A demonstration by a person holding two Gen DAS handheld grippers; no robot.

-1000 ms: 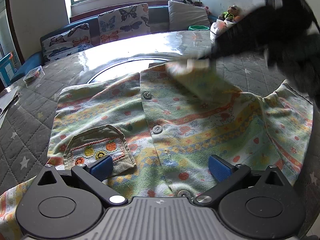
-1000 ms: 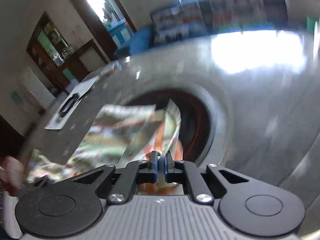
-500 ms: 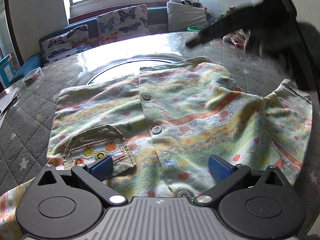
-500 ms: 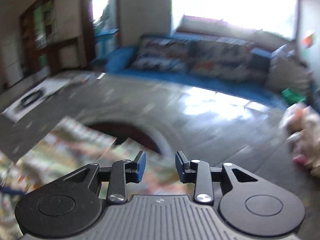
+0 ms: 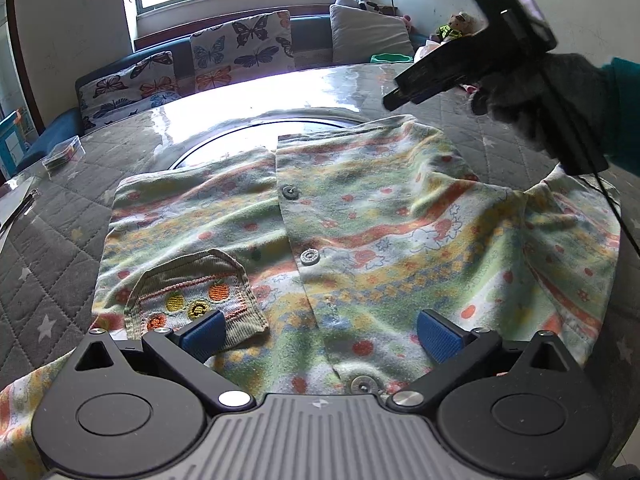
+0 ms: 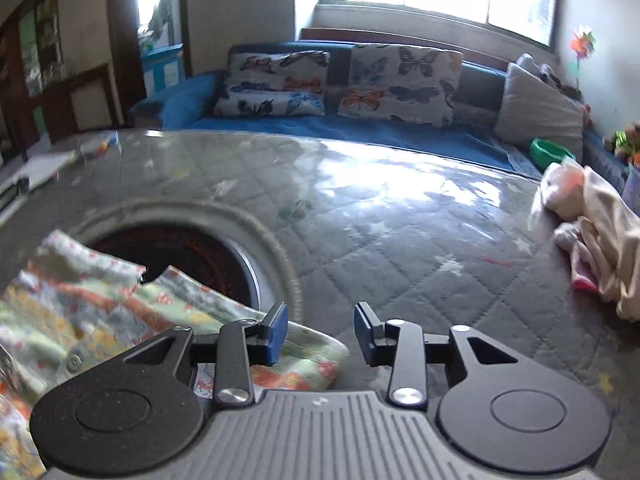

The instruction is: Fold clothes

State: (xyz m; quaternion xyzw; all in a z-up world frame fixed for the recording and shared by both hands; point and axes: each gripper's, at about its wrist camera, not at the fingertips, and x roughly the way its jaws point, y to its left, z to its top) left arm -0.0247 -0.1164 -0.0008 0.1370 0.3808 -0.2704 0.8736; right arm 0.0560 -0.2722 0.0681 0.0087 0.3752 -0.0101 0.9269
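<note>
A child's green and orange patterned button shirt point(image 5: 360, 240) lies front up on the grey quilted table point(image 5: 52, 240), with a corduroy pocket point(image 5: 192, 296) near my left fingers. My left gripper point(image 5: 320, 334) is open and empty, low over the shirt's lower edge. My right gripper point(image 6: 320, 330) is open and empty, above the shirt's far right corner point(image 6: 168, 312). In the left wrist view it shows held in a gloved hand point(image 5: 472, 60) above the shirt's top right.
A round glass inset point(image 6: 184, 256) sits in the table beyond the shirt. A pile of pale clothes point(image 6: 592, 232) lies at the table's right. A small clear box point(image 5: 62, 152) and papers point(image 5: 12, 208) lie at the left. A sofa with butterfly cushions point(image 6: 352, 84) stands behind.
My right gripper let go of the shirt's far right corner, opened, and lifted away to the right. The corner now lies flat on the table. My left gripper has not moved.
</note>
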